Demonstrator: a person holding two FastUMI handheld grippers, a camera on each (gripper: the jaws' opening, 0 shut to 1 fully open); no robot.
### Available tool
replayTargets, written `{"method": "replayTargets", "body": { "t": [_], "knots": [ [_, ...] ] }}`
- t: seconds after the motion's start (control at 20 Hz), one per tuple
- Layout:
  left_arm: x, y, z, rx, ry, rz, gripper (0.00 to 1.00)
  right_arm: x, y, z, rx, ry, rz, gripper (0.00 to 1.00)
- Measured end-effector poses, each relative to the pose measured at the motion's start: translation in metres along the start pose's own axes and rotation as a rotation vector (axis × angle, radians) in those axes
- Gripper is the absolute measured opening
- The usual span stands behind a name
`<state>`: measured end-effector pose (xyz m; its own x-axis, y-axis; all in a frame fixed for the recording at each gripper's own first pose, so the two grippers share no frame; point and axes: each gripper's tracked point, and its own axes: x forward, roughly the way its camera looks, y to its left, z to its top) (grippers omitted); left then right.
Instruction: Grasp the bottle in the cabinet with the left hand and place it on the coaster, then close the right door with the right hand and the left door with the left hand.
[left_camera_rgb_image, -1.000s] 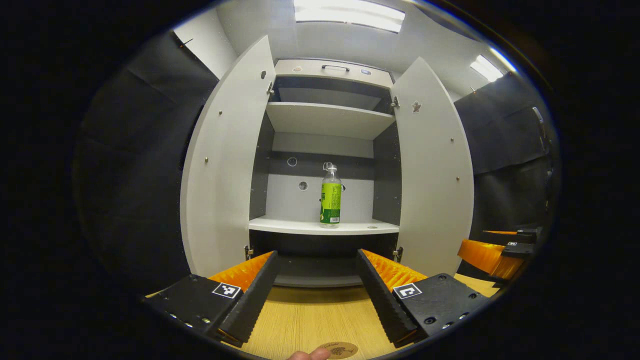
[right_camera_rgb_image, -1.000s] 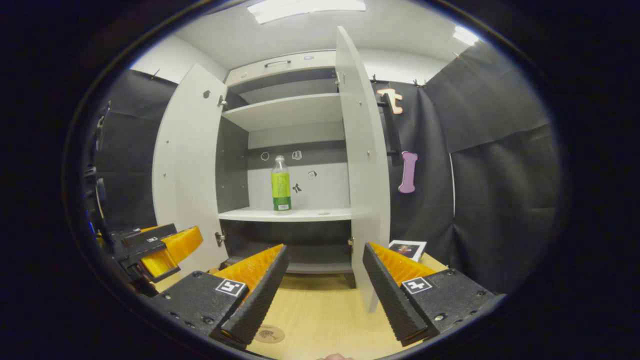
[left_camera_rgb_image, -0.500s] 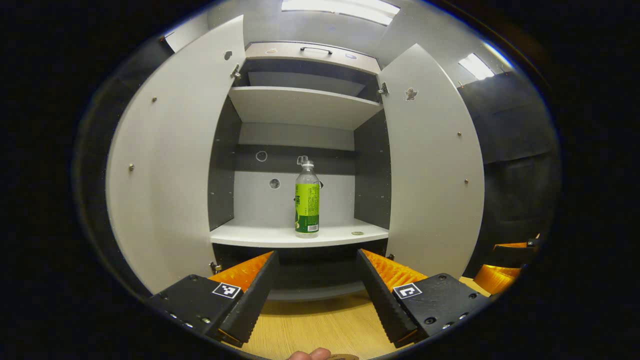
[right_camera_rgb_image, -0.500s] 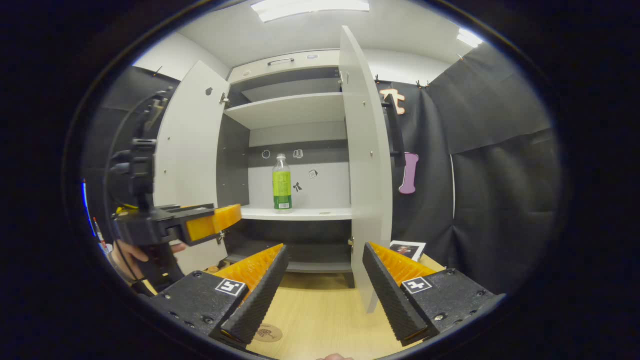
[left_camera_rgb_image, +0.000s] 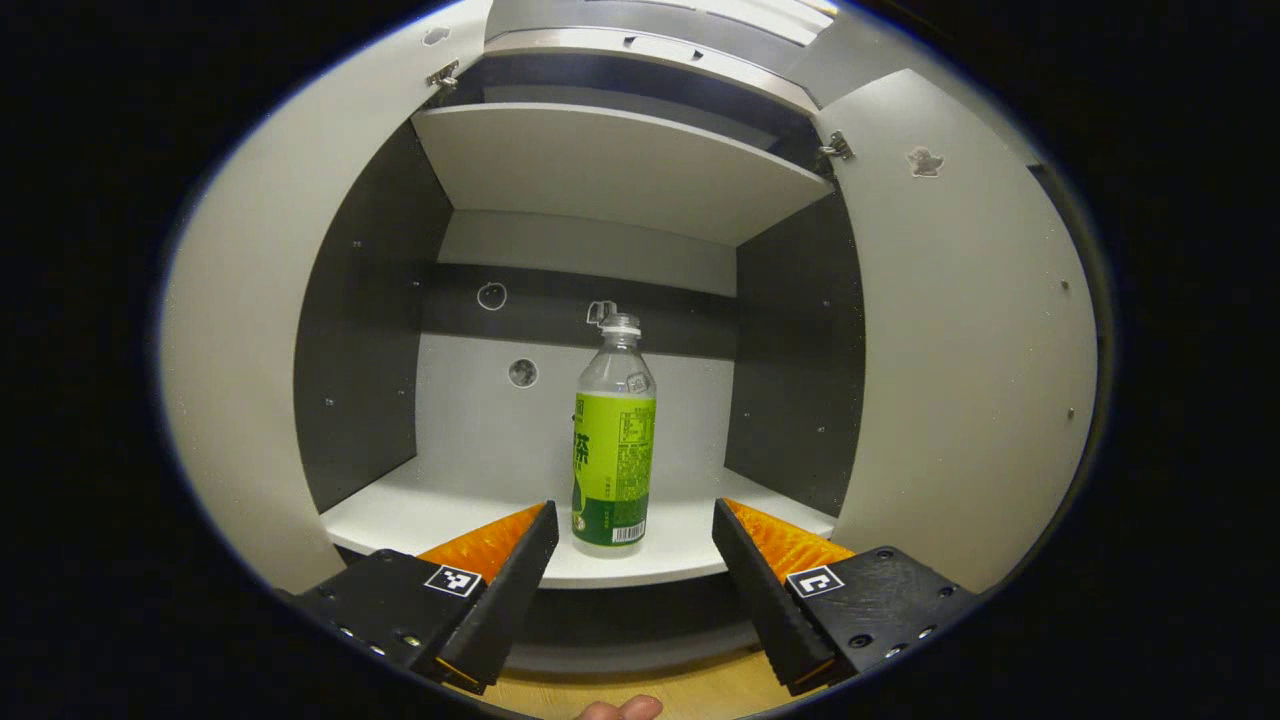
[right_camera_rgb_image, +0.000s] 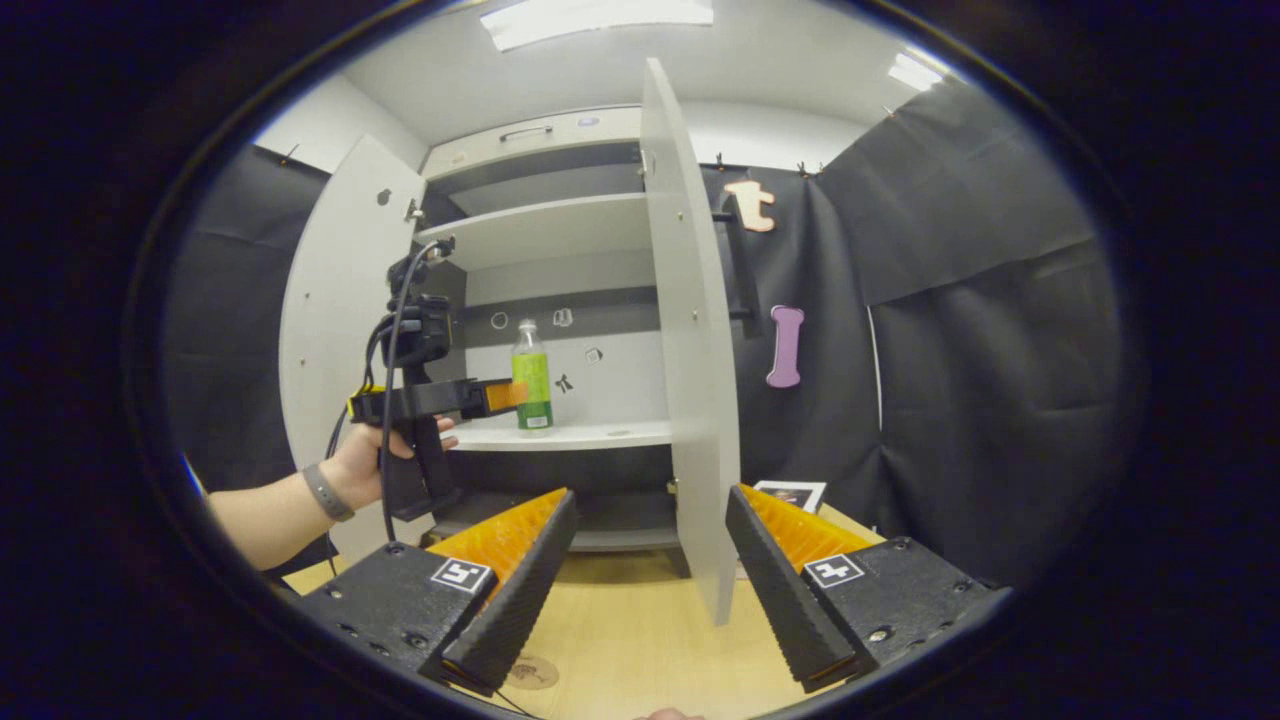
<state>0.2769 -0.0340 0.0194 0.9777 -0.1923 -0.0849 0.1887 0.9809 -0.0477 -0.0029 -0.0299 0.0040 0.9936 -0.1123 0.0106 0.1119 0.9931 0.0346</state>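
On the cabinet's lower shelf, near its front edge and about midway between the side walls, the bottle stands upright with both doors swung wide. Seen in the left gripper view, the left gripper has its fingers spread apart just short of the shelf's front edge, the bottle rising between and beyond the fingertips without touching either. Over the wooden table, the right gripper hangs with fingers spread around nothing, the right door edge-on between them and the coaster by its left finger.
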Motion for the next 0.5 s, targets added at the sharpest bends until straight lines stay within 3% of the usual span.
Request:
{"method": "replayTargets", "body": {
  "t": [0.25,0.3,0.35,0.5],
  "knots": [
    [0.054,0.017,0.009,0.076,-0.026,0.065,0.95,-0.001,-0.008,0.000,0.029,0.003,-0.024,0.99],
    [0.061,0.018,0.009,0.082,-0.026,0.073,0.95,-0.001,-0.010,0.000,0.030,0.006,-0.026,0.94],
    [0.068,0.019,0.009,0.083,-0.023,0.080,0.95,-0.001,-0.014,-0.001,0.028,0.011,-0.035,0.99],
    [0.083,0.022,0.009,0.083,-0.014,0.095,0.95,-0.003,-0.025,-0.005,0.022,0.016,-0.051,0.99]
  ]
}}
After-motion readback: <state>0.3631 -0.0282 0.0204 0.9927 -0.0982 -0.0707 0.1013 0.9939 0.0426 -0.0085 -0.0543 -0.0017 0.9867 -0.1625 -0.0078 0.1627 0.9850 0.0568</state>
